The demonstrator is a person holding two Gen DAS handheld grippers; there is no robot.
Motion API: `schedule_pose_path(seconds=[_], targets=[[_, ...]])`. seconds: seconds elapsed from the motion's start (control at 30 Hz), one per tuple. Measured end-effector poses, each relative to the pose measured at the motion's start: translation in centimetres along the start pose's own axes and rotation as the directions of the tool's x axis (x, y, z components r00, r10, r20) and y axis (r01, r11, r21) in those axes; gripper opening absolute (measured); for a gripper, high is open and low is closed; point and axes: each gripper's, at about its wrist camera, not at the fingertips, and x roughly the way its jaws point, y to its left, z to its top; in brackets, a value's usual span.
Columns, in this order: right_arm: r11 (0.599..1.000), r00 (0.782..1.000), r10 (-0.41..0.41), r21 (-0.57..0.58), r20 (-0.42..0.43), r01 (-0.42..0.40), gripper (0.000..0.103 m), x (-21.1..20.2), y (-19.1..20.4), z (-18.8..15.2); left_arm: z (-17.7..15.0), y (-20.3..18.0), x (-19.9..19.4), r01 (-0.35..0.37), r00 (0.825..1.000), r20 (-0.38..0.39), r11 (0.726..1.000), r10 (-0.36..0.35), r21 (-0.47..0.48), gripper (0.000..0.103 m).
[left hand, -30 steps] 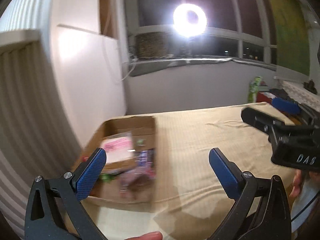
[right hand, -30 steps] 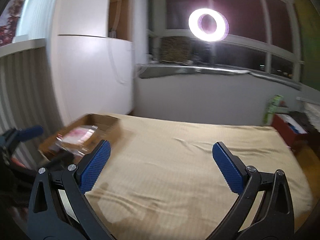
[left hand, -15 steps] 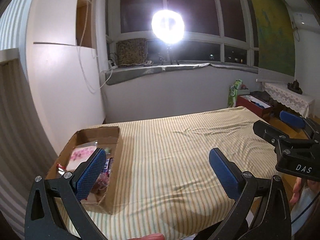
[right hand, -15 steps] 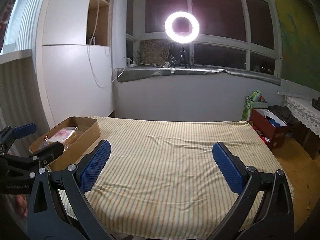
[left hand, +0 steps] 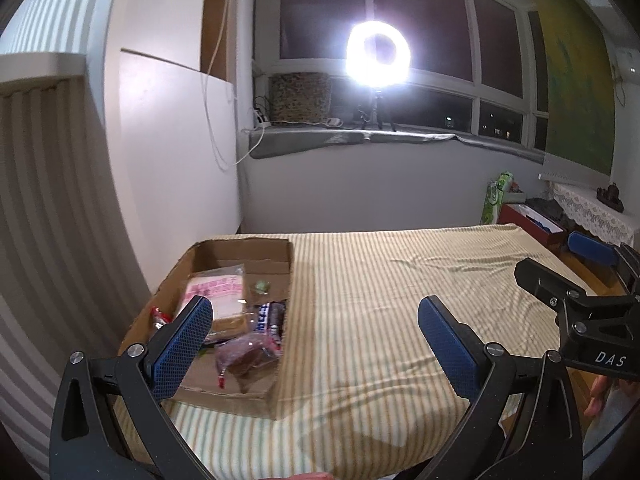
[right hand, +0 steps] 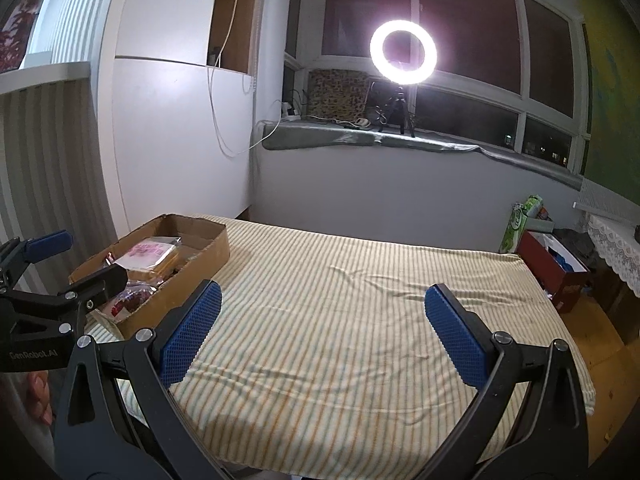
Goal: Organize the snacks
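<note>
Snacks (left hand: 240,320) apparently lie just beyond left tool (left hand: 314,330).

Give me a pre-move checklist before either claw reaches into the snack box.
1. Left claw open and holding nothing: ok.
2. Right claw open and holding nothing: ok.
3. Box open on top, snacks showing: ok.
4. Pink packet lies on top, nothing over it: ok.
5. Striped cloth beside the box bare for laying snacks out: ok.
6. What lies under the top snacks: cannot tell.
</note>
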Motion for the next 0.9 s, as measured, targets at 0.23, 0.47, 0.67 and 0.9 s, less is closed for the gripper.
schedule_pose_path(seconds=[0.23, 0.47, 0.67, 0.9], targets=[[1.0, 1.0, 0.022, -0.017, -0.013, -0.022, 0.103, 0.9, 0.9, 0.1, -0.1, 1.4, 0.1, -0.015, 1.0, -0.005, 1.0, 0.015, -0.024, 0.102], [1.0, 1.0, 0.015, -0.005, -0.013, -0.015, 0.103, 0.8, 0.3, 0.0, 0.1, 1.5, 0.3, -0.016, 1.0, -0.004, 1.0, 0.016, -0.018, 0.102], [1.0, 1.0, 0.006, 0.003, -0.014, -0.006, 0.103, 0.7, -0.1, -0.2, 0.2, 1.1, 0.3, -0.007, 1.0, -0.006, 1.0, 0.007, -0.007, 0.102], [1.0, 1.0, 0.007, 0.0, -0.016, -0.007, 0.103, 0.8, 0.0, -0.2, 0.1, 1.0, 0.3, -0.005, 1.0, -0.007, 1.0, 0.005, -0.005, 0.102]])
